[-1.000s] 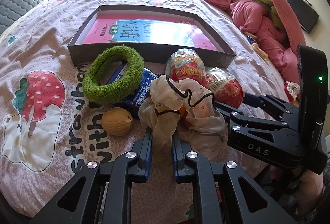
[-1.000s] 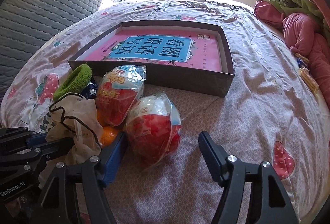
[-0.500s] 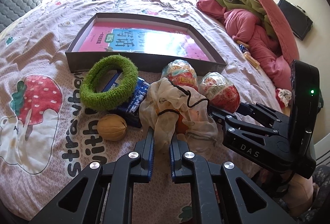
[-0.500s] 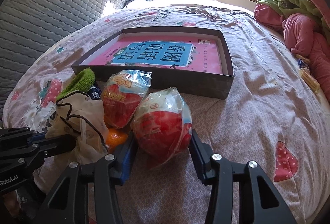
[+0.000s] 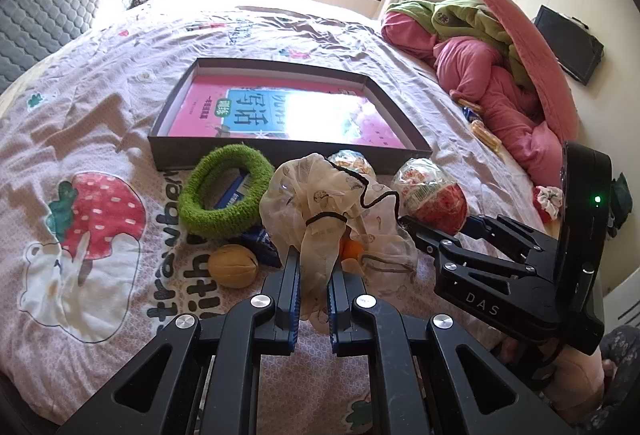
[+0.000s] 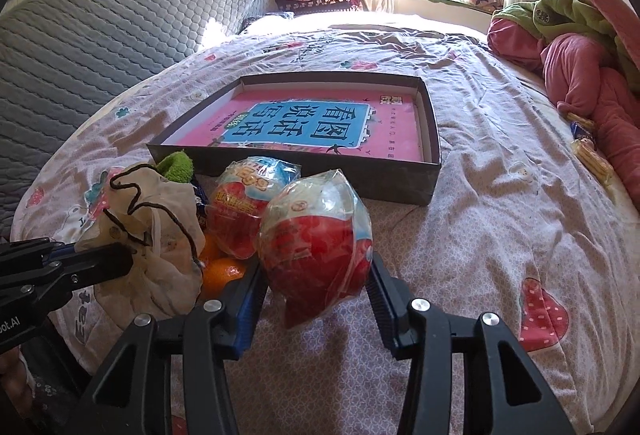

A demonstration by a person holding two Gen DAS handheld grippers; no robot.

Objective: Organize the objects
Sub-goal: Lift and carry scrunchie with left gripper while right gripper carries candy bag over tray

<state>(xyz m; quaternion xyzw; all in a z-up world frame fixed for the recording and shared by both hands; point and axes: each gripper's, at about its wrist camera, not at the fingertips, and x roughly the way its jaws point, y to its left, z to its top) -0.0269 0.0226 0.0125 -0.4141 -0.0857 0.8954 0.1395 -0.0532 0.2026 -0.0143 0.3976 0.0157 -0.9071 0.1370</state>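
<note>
My left gripper [image 5: 313, 267] is shut on the gathered neck of a sheer beige drawstring pouch [image 5: 332, 211], which hangs slightly lifted off the bedspread. My right gripper [image 6: 316, 275] is shut on a red egg-shaped snack in clear wrap [image 6: 316, 235], pads pressing both its sides. A second wrapped red egg [image 6: 244, 211] lies just behind it. Oranges [image 6: 222, 271] sit between the pouch [image 6: 148, 235] and the eggs. A dark shallow box [image 6: 304, 165] holding a pink book [image 6: 320, 127] lies further back on the bed.
A green fuzzy ring [image 5: 224, 195] rests on a blue packet [image 5: 240, 191], with a tan ball [image 5: 233, 266] beside them. Pink and green bedding [image 5: 492, 75] is piled at the right. A grey quilted headboard [image 6: 100, 35] rises at the left.
My right gripper closed onto the near red egg, which earlier lay loose between its open fingers. My left gripper lifted the pouch a little.
</note>
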